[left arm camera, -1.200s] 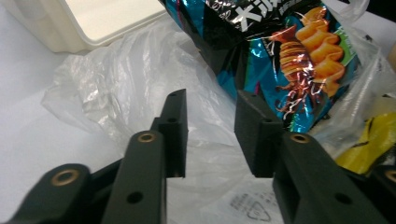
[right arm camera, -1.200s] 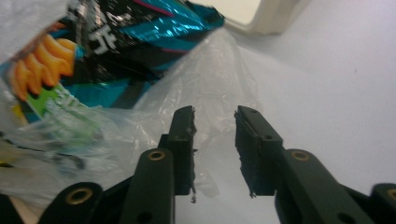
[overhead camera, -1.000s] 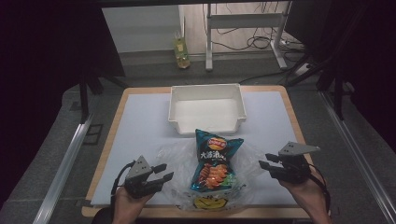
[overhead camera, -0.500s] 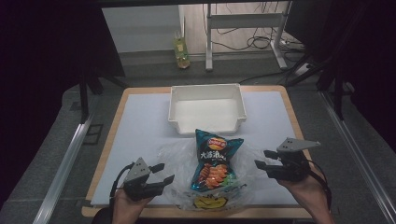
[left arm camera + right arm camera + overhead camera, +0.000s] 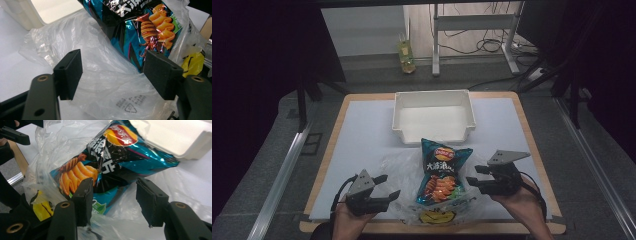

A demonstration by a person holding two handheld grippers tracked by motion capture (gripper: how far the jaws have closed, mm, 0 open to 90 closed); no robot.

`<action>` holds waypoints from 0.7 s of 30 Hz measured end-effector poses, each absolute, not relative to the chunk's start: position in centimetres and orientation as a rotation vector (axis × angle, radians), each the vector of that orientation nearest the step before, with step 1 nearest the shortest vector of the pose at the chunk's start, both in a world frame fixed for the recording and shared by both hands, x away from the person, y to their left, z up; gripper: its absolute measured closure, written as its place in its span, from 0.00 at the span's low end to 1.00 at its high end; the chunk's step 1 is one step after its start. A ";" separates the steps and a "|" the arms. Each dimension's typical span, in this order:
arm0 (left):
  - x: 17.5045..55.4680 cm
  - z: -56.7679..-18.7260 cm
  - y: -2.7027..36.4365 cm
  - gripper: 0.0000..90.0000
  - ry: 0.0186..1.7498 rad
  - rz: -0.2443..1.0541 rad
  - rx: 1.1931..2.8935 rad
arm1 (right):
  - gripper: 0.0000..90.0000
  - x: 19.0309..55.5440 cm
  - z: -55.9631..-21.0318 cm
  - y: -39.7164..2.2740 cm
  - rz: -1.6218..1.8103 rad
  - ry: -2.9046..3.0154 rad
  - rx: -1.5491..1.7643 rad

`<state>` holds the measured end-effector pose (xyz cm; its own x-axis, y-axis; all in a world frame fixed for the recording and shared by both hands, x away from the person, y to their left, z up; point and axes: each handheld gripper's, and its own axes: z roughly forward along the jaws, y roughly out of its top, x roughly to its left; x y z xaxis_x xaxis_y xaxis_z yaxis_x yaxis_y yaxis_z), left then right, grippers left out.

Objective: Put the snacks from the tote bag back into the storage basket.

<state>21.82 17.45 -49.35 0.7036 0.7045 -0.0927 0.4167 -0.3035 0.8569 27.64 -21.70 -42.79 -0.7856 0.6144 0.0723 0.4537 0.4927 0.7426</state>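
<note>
- A shiny teal foil crisp packet (image 5: 442,170) with a red-and-yellow logo and pictured orange ridged crisps lies flat and sealed, its top end just beside the white bin.
- A crumpled clear thin plastic bag (image 5: 404,172) with a yellow smiley print lies spread under it on the table's near edge.

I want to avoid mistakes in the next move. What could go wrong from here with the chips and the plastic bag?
1. The plastic bag is thin and crumpled; the open left gripper, whose jaws have just been opening, may pinch only film, which may slip or tear.
2. The chips lie loose on the bag, so pulling the bag may slide them off.
3. The right gripper is open beside the chips; a hard squeeze could crush them.
</note>
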 end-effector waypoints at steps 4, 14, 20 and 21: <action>21.9 -49.5 17.5 0.30 0.863 0.374 1.934 | 0.52 27.8 -43.4 -20.9 1.170 2.559 0.911; 22.0 -49.8 17.4 0.27 0.864 0.371 1.950 | 0.55 28.9 -45.1 -19.0 1.161 2.588 0.908; 22.1 -49.9 17.3 0.27 0.861 0.365 1.956 | 0.60 29.5 -45.9 -18.0 1.180 2.625 0.923; 22.1 -49.9 17.3 0.27 0.860 0.366 1.959 | 0.60 29.6 -46.0 -17.7 1.176 2.623 0.919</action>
